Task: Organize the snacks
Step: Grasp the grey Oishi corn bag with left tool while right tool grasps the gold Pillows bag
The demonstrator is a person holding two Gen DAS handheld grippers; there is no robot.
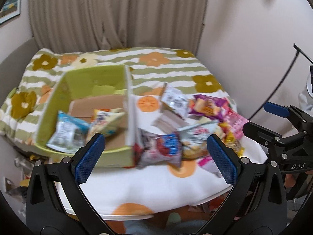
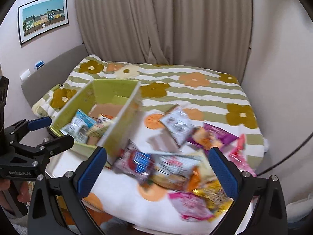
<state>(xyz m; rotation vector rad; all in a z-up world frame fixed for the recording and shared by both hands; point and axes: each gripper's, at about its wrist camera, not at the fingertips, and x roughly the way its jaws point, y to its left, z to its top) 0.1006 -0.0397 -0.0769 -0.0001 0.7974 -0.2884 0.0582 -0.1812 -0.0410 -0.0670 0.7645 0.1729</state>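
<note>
Two packets lie in the green box (image 1: 93, 82); the snack pile (image 2: 176, 162) waits beside it on the bed. I hold both tongs, left (image 1: 156, 156) and right (image 2: 158, 170), spread wide and empty.

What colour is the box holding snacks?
Lime green inside, with a brown cardboard floor; the box shows best in the right wrist view.

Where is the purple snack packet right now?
In the left wrist view the purple snack packet lies on the bedspread right of the green box, between a white packet and a pink packet, outside the box.
</note>
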